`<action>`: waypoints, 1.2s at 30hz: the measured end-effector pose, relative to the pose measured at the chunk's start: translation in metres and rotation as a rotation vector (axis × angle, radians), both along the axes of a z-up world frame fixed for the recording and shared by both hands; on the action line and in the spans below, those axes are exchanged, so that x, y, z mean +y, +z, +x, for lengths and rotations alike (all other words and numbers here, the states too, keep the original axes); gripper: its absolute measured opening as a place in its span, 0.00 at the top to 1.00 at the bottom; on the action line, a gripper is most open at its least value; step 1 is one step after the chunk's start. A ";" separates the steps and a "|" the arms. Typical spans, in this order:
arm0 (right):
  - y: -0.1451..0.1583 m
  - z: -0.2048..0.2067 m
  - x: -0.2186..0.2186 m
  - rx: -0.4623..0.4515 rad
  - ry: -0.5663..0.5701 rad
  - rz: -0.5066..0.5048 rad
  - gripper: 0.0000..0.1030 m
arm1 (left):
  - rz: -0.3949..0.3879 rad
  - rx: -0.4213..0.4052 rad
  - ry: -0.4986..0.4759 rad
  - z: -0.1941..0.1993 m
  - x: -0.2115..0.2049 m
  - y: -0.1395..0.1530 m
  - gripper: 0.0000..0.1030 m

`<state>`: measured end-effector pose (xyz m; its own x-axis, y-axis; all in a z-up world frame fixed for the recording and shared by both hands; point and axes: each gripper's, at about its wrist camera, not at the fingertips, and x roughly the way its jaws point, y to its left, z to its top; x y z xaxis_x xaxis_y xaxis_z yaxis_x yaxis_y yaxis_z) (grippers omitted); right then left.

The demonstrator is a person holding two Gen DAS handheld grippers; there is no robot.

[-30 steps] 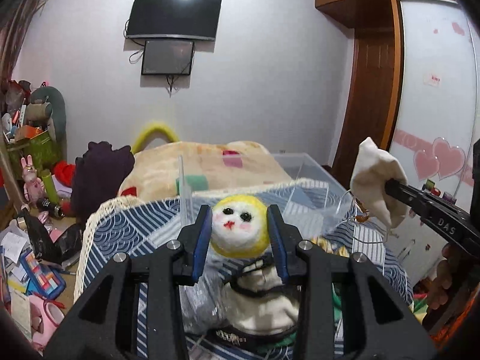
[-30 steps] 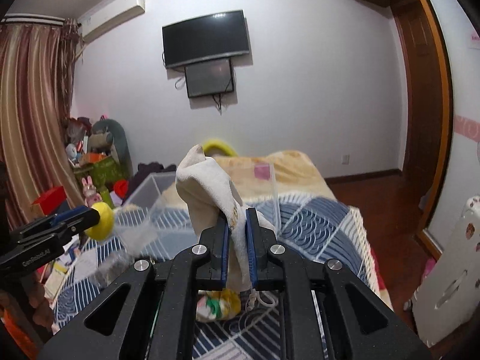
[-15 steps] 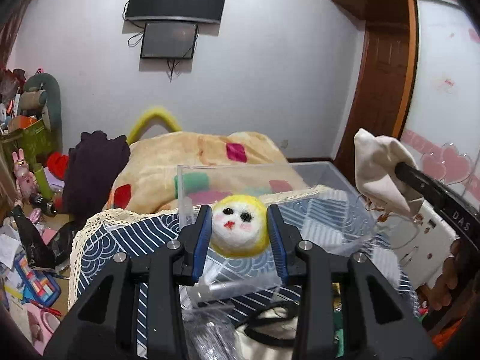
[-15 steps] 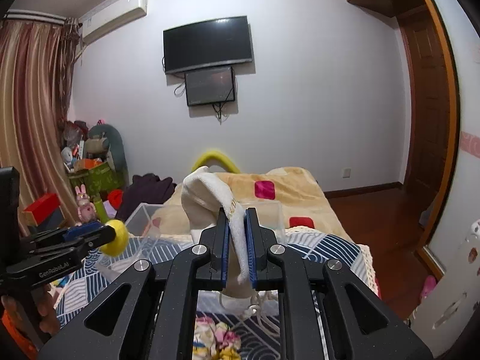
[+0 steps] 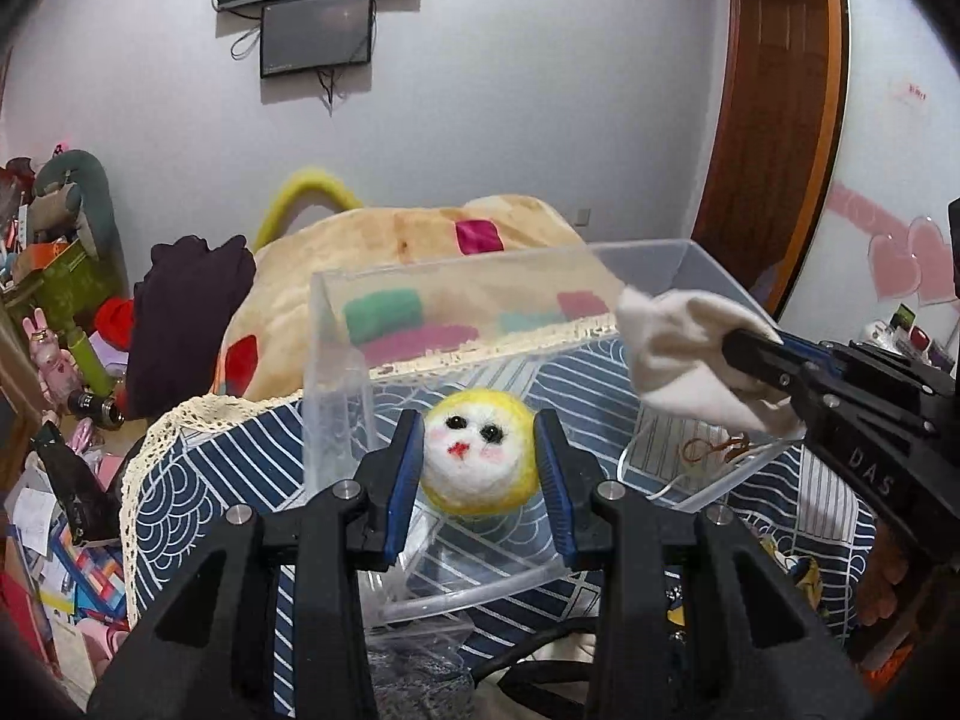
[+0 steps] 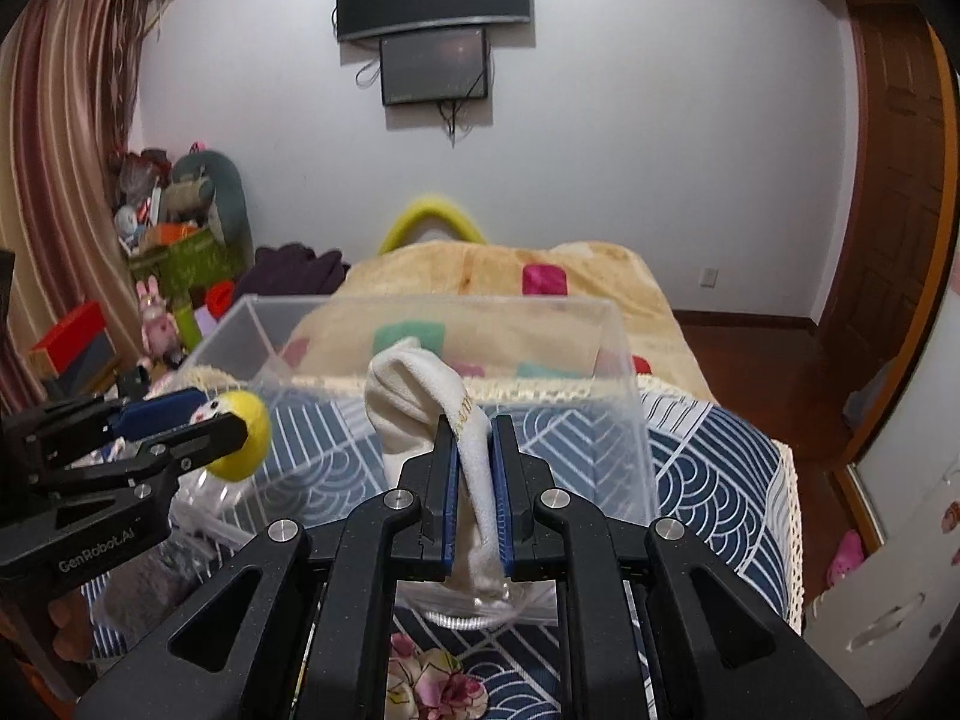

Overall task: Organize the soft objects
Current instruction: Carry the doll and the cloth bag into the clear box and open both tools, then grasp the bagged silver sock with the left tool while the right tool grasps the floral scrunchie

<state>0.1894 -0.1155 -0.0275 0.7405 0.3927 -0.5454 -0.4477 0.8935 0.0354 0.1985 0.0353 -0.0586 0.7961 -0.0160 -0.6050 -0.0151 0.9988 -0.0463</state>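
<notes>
Left wrist view is showing the left gripper [image 5: 479,468] pinching a yellow-and-white felt ball [image 5: 478,459] with a painted face; its blue pads [image 5: 401,480] are pressing on both sides of the ball, open only as wide as the ball. The ball is hanging just above the near end of the clear plastic bin [image 5: 336,324], which is sitting on the blue wave-patterned bedspread [image 5: 240,456]. To the right of the bin's middle, the right gripper [image 5: 759,363] is reaching in, clamping a cream cloth pouch [image 5: 684,354] over the bin's right rim.

From the right wrist camera, the right gripper [image 6: 474,468] is nearly closed, its pads squeezing the pouch [image 6: 420,396] to a thin fold, and the pouch's bulk is standing up in front of the bin [image 6: 630,360], over its near edge. The left gripper [image 6: 237,423] is holding the ball [image 6: 243,432] at the bin's left side. Beyond the bin, a beige blanket [image 6: 480,270] with coloured patches is lying on the bed.
</notes>
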 end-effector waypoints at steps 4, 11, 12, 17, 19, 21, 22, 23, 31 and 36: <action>0.000 -0.002 -0.001 0.002 0.013 -0.020 0.90 | 0.024 -0.003 -0.003 0.001 -0.004 0.001 0.64; 0.004 -0.009 -0.008 0.011 0.037 -0.024 0.69 | 0.024 0.009 -0.011 -0.001 -0.006 0.004 0.58; 0.006 -0.010 -0.009 0.007 0.035 -0.021 0.64 | 0.022 0.008 -0.011 -0.002 -0.006 0.005 0.58; 0.017 -0.022 -0.016 -0.043 0.027 -0.008 0.47 | 0.028 -0.040 -0.010 -0.017 -0.006 0.017 0.38; 0.023 -0.027 -0.019 -0.063 0.024 0.002 0.39 | 0.031 -0.065 -0.013 -0.023 -0.007 0.024 0.35; 0.029 -0.031 -0.022 -0.080 0.020 0.016 0.32 | 0.030 -0.086 -0.016 -0.031 -0.007 0.032 0.31; 0.031 -0.034 -0.024 -0.090 0.018 0.024 0.30 | 0.027 -0.100 -0.017 -0.037 -0.007 0.036 0.26; 0.035 -0.038 -0.026 -0.100 0.018 0.031 0.30 | 0.028 -0.120 -0.016 -0.043 -0.007 0.040 0.20; 0.035 -0.057 -0.035 -0.123 0.018 0.058 0.22 | 0.055 -0.177 -0.008 -0.079 -0.005 0.043 0.02; 0.019 -0.063 -0.034 -0.085 0.021 0.044 0.22 | 0.056 -0.128 0.018 -0.088 -0.003 0.019 0.02</action>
